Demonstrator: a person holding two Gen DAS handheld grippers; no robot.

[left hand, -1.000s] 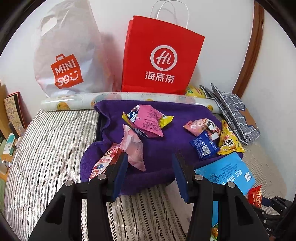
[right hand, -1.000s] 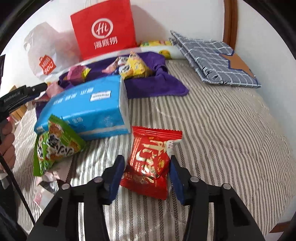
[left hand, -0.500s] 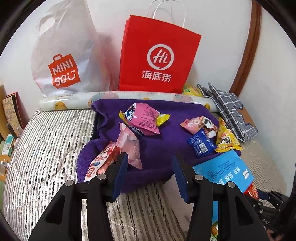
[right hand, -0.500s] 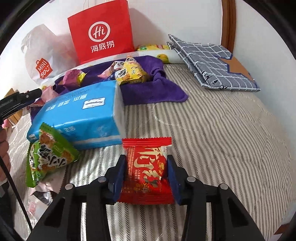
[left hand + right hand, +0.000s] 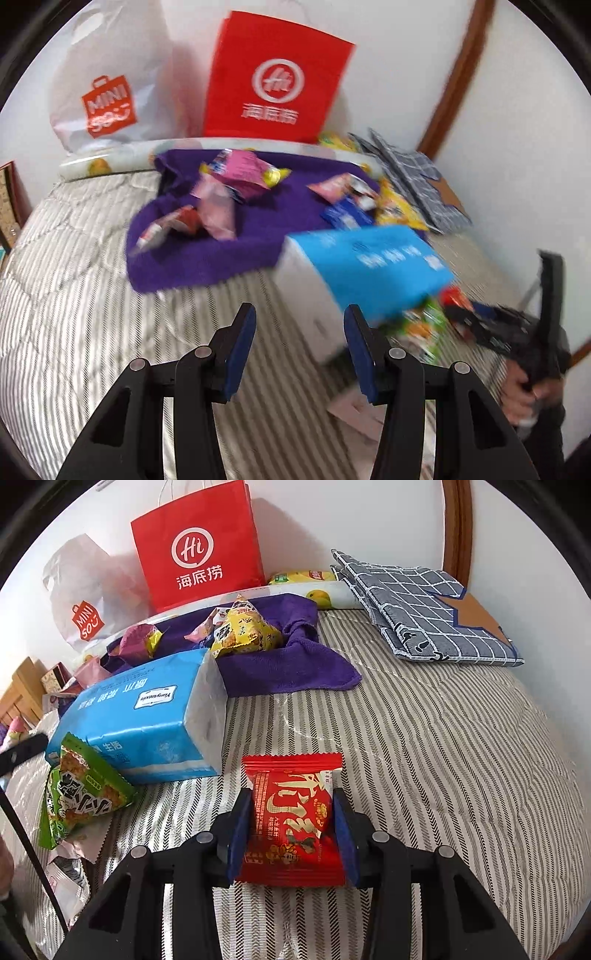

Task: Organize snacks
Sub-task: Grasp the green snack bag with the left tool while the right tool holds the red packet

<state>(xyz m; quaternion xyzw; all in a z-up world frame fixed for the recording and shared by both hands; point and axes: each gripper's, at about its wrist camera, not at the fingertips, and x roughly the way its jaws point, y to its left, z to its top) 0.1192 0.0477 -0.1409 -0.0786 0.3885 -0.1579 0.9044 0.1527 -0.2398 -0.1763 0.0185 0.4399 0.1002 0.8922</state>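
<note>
Left wrist view (blurred): the left tool [image 5: 299, 341] is held open above the striped bed cover [image 5: 74, 295], with nothing between its two blue pads. One purple towel [image 5: 258, 236] is spread on the bed and carries several snack packets; an exact count cannot be made through the blur. One blue tissue pack [image 5: 373, 262] lies just beside the towel. Two bags stand against the wall: one red paper bag [image 5: 277, 77] and one white plastic bag [image 5: 110, 81]. One hand [image 5: 524, 395] is seen at the right edge.

Right wrist view: the right tool [image 5: 291, 834] is closed on one red snack packet [image 5: 293, 819], both pads pressing its sides; its jaws have just been closing. The packet rests low over the bed cover. One green snack packet [image 5: 81, 797] lies touching the blue tissue pack. One yellow snack packet [image 5: 243, 631] sits on the towel. One folded checked cloth [image 5: 424, 609] lies near the wall.
</note>
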